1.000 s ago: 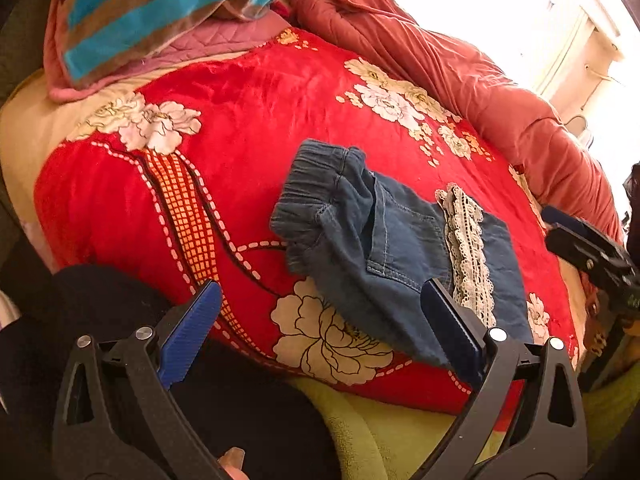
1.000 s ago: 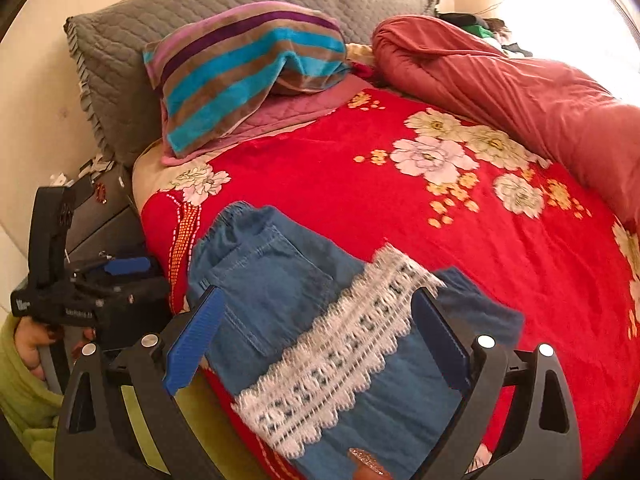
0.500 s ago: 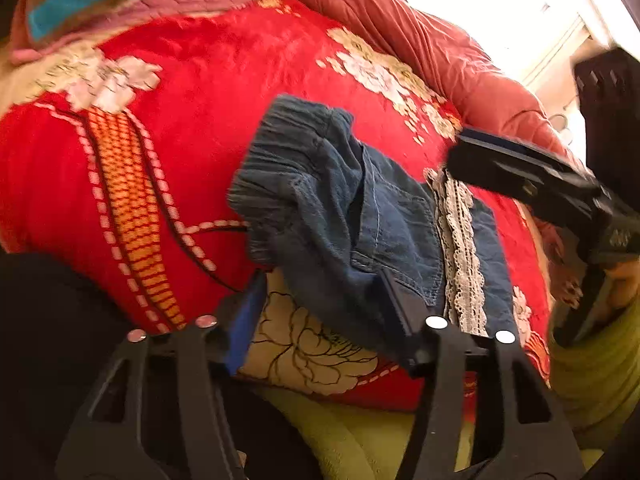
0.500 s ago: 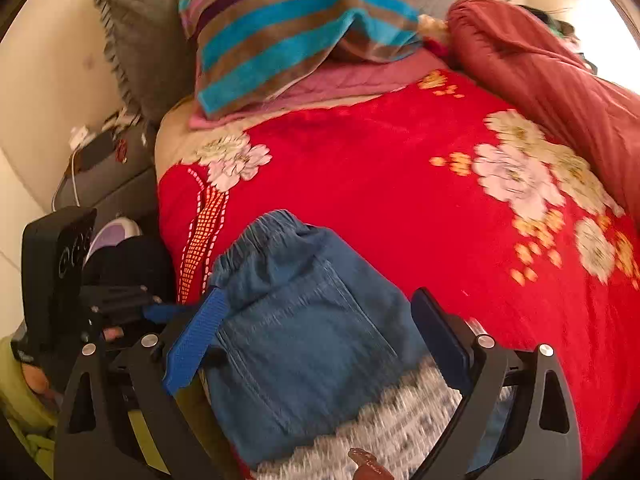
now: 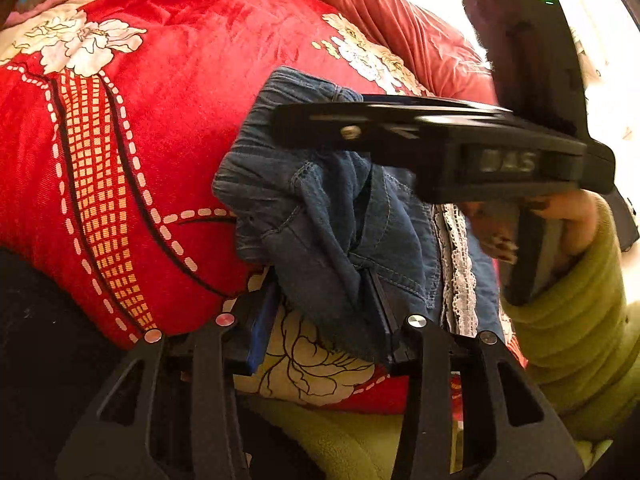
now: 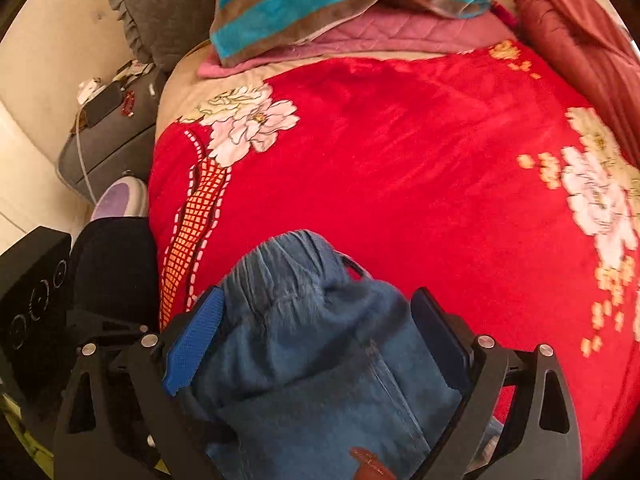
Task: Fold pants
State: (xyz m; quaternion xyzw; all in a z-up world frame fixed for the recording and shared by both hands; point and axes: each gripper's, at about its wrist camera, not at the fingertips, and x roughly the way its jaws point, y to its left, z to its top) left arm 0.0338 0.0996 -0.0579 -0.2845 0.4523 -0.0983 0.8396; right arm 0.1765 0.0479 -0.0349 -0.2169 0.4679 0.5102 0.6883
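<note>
Denim pants [image 5: 328,216], small and blue with a gathered waistband and a band of white lace trim [image 5: 456,264], lie bunched near the front edge of a red plush blanket with cream flowers [image 5: 192,80] that covers the bed.

In the left wrist view the left gripper [image 5: 324,312] points down at the near edge of the garment. Its jaws have just been closing, and a thick fold of denim now sits between them: the right finger is pressed against the cloth, while the blue pad of the left finger [image 5: 260,328] meets the fold's other side low down, so the fold looks pinched, with the blanket's flower pattern showing just under it.

The right gripper [image 6: 316,340] comes in from the other side and crosses above the waistband in the left view as a dark, blurred bar. In its own view the jaws stand spread, with the crumpled waistband end of the pants lying between the blue pad [image 6: 192,344] and the black pad; whether either pad touches the cloth cannot be told. It tilts steeply down onto the garment. The person's right hand [image 5: 560,220] grips its handle, with a green ribbed sleeve [image 5: 580,332] at the wrist.

A striped blue and brown towel [image 6: 320,4] lies at the head of the bed, well apart from the pants.
</note>
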